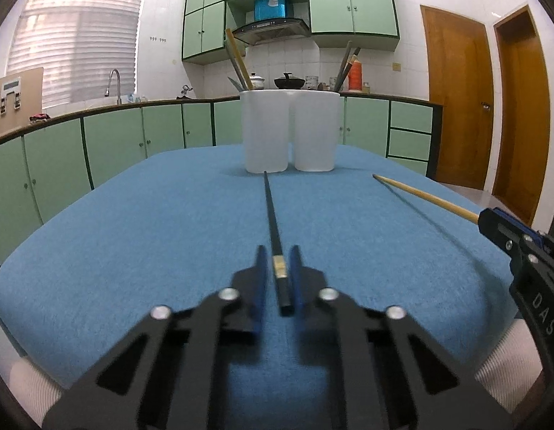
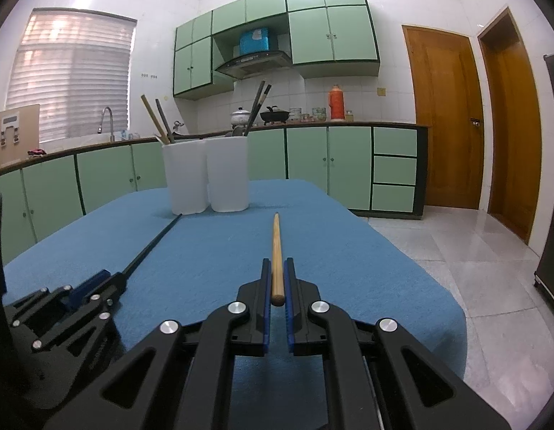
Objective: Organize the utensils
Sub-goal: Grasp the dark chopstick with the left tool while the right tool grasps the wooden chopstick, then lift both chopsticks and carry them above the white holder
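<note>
Our left hand-held gripper is clamped on the long black chopstick; our right hand-held gripper is clamped on the pale wooden chopstick, both low over the blue-clothed surface before two white plastic holders.

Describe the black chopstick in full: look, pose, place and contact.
The black chopstick is long, thin and dark, with a pale band near its squared butt end. It points straight ahead over the blue tablecloth, its tip near the base of the left white holder. The butt sits between the left tongs; whether they pinch it is unclear.
</note>
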A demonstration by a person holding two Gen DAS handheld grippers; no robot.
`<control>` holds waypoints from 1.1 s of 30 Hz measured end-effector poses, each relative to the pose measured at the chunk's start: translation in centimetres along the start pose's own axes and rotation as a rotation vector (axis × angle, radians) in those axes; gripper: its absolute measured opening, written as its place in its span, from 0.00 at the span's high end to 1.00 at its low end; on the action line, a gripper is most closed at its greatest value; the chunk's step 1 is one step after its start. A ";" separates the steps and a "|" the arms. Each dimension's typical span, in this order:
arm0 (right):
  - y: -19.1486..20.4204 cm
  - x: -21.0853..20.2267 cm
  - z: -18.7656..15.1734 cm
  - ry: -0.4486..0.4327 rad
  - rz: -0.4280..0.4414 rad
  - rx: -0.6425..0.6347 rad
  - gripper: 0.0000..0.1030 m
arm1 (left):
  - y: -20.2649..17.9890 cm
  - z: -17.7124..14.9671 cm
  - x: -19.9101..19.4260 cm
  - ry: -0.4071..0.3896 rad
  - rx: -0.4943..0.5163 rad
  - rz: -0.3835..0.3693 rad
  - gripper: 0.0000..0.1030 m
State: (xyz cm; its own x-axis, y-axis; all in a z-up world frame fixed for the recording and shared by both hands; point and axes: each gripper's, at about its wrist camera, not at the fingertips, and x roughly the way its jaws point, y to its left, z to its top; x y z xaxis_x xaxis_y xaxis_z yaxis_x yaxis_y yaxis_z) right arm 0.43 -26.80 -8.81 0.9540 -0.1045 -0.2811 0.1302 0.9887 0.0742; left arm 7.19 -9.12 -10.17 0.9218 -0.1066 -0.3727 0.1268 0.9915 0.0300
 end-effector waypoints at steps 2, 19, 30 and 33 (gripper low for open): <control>-0.2 -0.1 0.2 -0.006 0.000 0.005 0.93 | 0.0 0.1 -0.4 -0.018 0.003 0.016 0.93; -1.6 -2.2 8.1 -0.138 0.079 0.015 0.94 | 1.4 8.1 -6.2 -0.280 -0.003 0.015 0.94; -1.5 0.2 18.0 -0.071 0.242 0.023 0.94 | 2.7 16.5 -5.2 -0.277 -0.003 -0.111 0.94; -1.0 1.2 20.2 -0.034 0.272 0.014 0.94 | 3.4 18.1 -4.6 -0.250 -0.012 -0.146 0.94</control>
State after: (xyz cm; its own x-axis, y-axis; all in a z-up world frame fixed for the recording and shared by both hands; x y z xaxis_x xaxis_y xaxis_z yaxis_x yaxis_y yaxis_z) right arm 6.86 -30.09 10.07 0.9630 0.1605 -0.2167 -0.1283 0.9795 0.1553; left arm 10.04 -6.60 8.41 0.9560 -0.2623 -0.1315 0.2622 0.9648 -0.0188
